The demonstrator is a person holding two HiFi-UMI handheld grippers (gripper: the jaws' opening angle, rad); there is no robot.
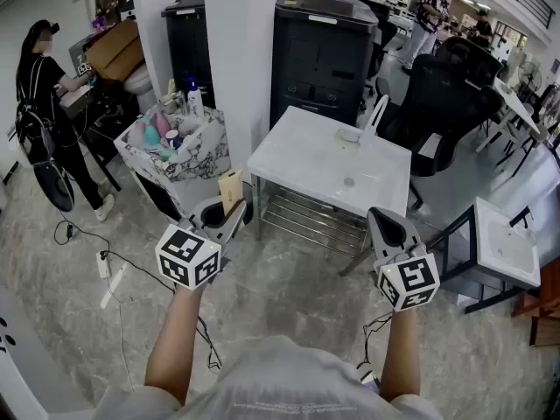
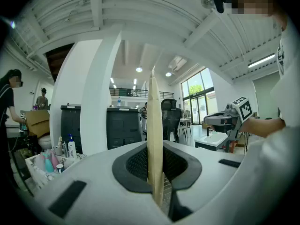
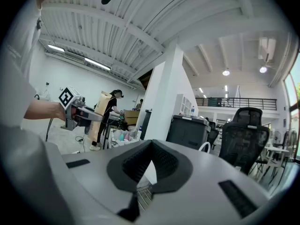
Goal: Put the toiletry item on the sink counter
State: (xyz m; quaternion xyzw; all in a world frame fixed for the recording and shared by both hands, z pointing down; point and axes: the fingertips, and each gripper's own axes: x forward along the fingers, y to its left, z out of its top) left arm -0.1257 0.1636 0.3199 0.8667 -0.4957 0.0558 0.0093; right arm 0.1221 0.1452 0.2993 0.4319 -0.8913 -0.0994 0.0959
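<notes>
Toiletry item (image 2: 154, 125): thin, flat, pale tan. Was clamped upright in left gripper (image 1: 229, 217), off near left corner of sink counter (image 1: 302, 160). Right gripper (image 1: 383, 217): was closed, empty.

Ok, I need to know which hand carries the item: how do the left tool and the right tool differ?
The left tool is shut on a thin tan toiletry item standing upright; the right tool is shut on nothing. The left tool is nearer the marbled bin; the right tool is nearer the white sink counter. Both point forward.
</notes>
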